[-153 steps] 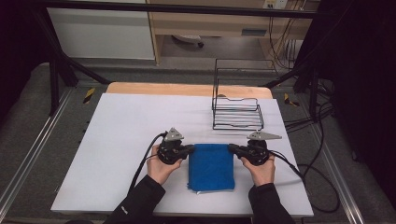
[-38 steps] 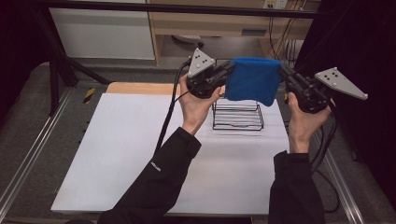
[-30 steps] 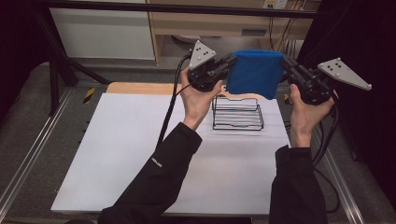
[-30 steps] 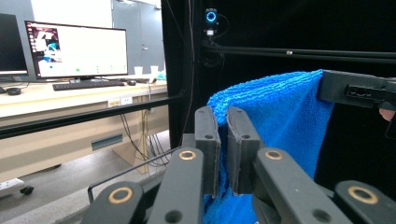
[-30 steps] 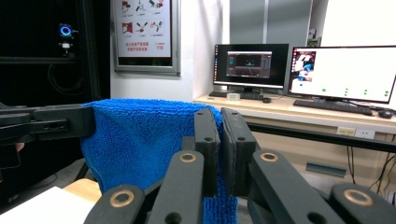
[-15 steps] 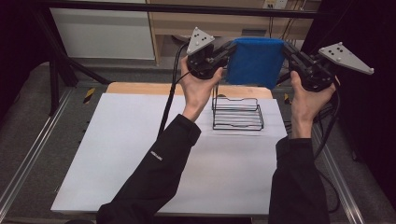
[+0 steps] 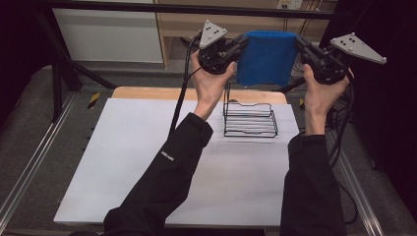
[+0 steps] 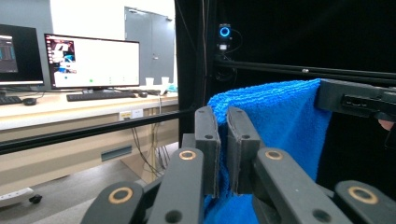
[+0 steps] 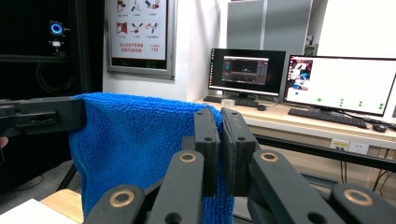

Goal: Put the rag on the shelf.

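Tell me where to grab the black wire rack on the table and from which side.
Take the wire rack by its tall back frame's top wire, coming from above. The thin wire suits a pinch, the rack stands upright and open-topped, but the blue towel hangs in front of that frame.

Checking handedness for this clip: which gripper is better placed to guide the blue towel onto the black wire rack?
Left, marginally. The left gripper sits almost directly above the black wire rack; the right gripper hangs beyond its far edge. Both pinch the blue terry towel.

The left claw pinches a hanging blue towel.
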Action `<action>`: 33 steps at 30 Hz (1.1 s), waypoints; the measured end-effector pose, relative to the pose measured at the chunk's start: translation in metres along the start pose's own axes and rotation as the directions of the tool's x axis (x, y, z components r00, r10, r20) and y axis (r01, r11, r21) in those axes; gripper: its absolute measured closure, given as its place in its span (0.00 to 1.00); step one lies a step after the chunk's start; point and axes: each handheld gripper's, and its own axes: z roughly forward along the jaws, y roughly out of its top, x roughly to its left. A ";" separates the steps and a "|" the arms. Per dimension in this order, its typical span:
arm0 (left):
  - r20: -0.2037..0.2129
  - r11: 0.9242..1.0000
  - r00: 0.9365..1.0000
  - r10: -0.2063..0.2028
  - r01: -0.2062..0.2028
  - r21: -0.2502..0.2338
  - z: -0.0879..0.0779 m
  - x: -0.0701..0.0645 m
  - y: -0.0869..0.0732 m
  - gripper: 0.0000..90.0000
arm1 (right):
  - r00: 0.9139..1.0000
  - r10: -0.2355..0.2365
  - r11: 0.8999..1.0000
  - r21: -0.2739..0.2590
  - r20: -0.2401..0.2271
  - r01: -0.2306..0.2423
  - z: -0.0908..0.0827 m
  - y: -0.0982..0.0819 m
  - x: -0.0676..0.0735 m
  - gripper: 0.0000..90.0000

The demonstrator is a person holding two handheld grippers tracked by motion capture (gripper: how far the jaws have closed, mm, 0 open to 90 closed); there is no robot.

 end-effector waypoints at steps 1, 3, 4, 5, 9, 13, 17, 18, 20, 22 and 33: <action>-0.001 1.000 1.000 -0.001 0.001 0.001 0.001 0.001 0.000 0.93 | 1.000 -0.001 1.000 0.000 -0.001 0.001 0.002 0.000 -0.001 0.96; -0.005 1.000 1.000 0.002 -0.002 -0.003 0.003 0.003 0.001 0.93 | 1.000 -0.001 1.000 0.003 -0.002 0.001 0.005 -0.001 -0.002 0.96; -0.006 1.000 1.000 0.005 -0.005 -0.003 0.004 0.004 0.001 0.93 | 1.000 -0.001 1.000 0.004 0.000 0.001 0.007 -0.002 -0.003 0.96; -0.009 1.000 1.000 0.009 -0.009 -0.002 0.005 0.004 0.002 0.93 | 1.000 -0.002 1.000 0.005 0.000 0.002 0.009 -0.002 -0.004 0.96; -0.014 1.000 1.000 0.005 -0.005 -0.002 0.010 0.009 0.002 0.93 | 1.000 -0.001 1.000 0.006 -0.001 0.001 0.015 -0.002 -0.006 0.96; -0.025 0.999 0.999 0.035 -0.035 -0.005 0.014 0.011 0.004 0.93 | 1.000 -0.011 1.000 0.013 0.002 0.011 0.020 0.000 -0.008 0.96; -0.029 0.999 0.999 0.042 -0.042 0.009 0.016 0.015 0.000 0.93 | 1.000 -0.001 1.000 0.021 0.000 0.001 0.024 -0.002 -0.011 0.96; -0.029 0.999 0.999 0.041 -0.041 0.011 0.018 0.016 -0.002 0.93 | 1.000 -0.005 1.000 0.023 0.000 0.005 0.025 -0.003 -0.011 0.96; -0.026 0.999 0.999 0.031 -0.031 0.021 0.019 0.018 -0.005 0.93 | 1.000 -0.008 0.999 0.033 -0.001 0.008 0.027 -0.005 -0.012 0.96; -0.021 0.999 0.999 0.029 -0.029 0.025 0.020 0.018 -0.009 0.93 | 1.000 -0.010 0.999 0.042 -0.004 0.010 0.028 -0.008 -0.013 0.96; 0.008 0.997 0.999 0.037 -0.037 0.071 0.017 0.016 -0.031 0.93 | 1.000 -0.005 0.995 0.099 -0.023 0.007 0.029 -0.030 -0.020 0.96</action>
